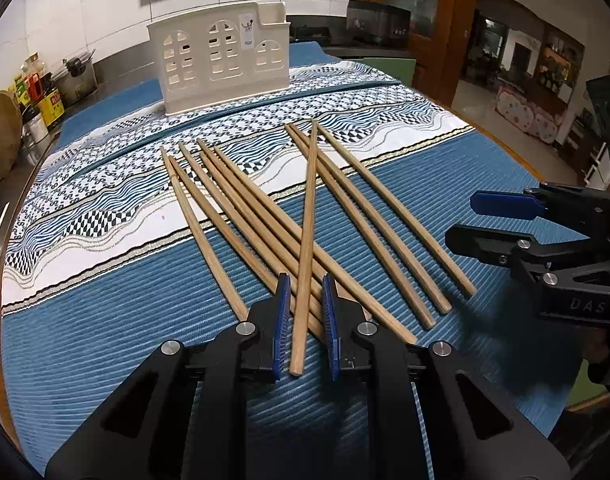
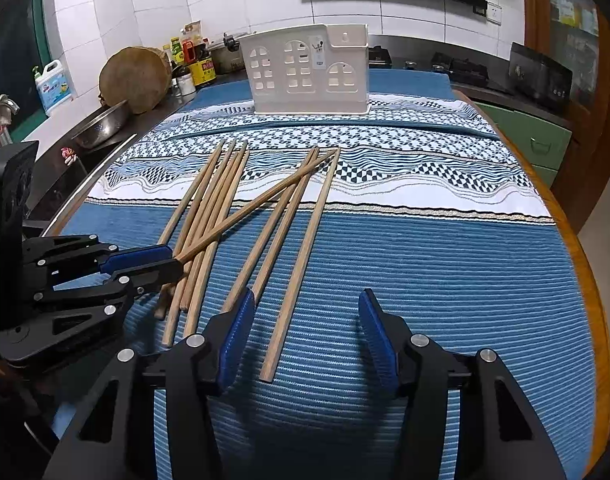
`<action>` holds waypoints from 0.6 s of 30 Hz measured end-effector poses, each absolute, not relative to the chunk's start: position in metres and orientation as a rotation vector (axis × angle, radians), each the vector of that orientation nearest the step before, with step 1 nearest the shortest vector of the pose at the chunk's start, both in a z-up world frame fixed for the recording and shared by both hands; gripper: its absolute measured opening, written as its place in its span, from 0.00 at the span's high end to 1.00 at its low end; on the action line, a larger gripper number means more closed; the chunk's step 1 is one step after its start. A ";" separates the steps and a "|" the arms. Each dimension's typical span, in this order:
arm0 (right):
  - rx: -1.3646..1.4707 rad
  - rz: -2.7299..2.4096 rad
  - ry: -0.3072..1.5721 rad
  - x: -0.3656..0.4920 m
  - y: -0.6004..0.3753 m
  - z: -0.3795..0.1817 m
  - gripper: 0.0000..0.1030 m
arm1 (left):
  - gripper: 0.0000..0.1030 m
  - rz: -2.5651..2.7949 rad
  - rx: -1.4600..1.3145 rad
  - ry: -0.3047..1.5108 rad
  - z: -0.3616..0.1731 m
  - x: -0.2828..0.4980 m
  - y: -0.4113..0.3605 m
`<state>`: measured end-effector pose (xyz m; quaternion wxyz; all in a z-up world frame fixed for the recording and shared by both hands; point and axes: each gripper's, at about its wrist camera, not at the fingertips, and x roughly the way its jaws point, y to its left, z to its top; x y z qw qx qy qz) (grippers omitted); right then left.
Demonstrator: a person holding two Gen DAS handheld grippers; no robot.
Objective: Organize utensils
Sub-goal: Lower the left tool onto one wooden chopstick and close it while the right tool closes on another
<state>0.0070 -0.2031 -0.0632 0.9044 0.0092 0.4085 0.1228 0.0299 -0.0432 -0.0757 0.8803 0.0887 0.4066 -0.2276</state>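
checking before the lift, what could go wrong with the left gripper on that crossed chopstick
The left gripper brackets only the near end of the crossed chopstick, so it may pivot and droop. It lies over the other chopsticks and could drag them. The right gripper is open close by and could bump the stick between its fingers.

Chopsticks (image 2: 265,216) on the tablecloth (image 2: 425,280), one crossing others, before the utensil holder (image 2: 309,72).
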 end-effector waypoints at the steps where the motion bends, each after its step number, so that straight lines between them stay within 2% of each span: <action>1: 0.018 0.257 0.848 0.007 -0.202 -0.064 0.51 | 0.85 -0.474 0.187 0.850 -0.077 0.030 -0.043; 6: 0.022 0.276 0.867 0.010 -0.198 -0.069 0.58 | 0.85 -0.483 0.205 0.850 -0.077 0.031 -0.044; 12: 0.033 0.287 0.889 0.012 -0.196 -0.075 0.71 | 0.94 -0.481 0.211 0.845 -0.077 0.030 -0.046; 18: 0.034 0.292 0.910 0.014 -0.194 -0.081 0.78 | 0.94 -0.469 0.210 0.848 -0.076 0.030 -0.046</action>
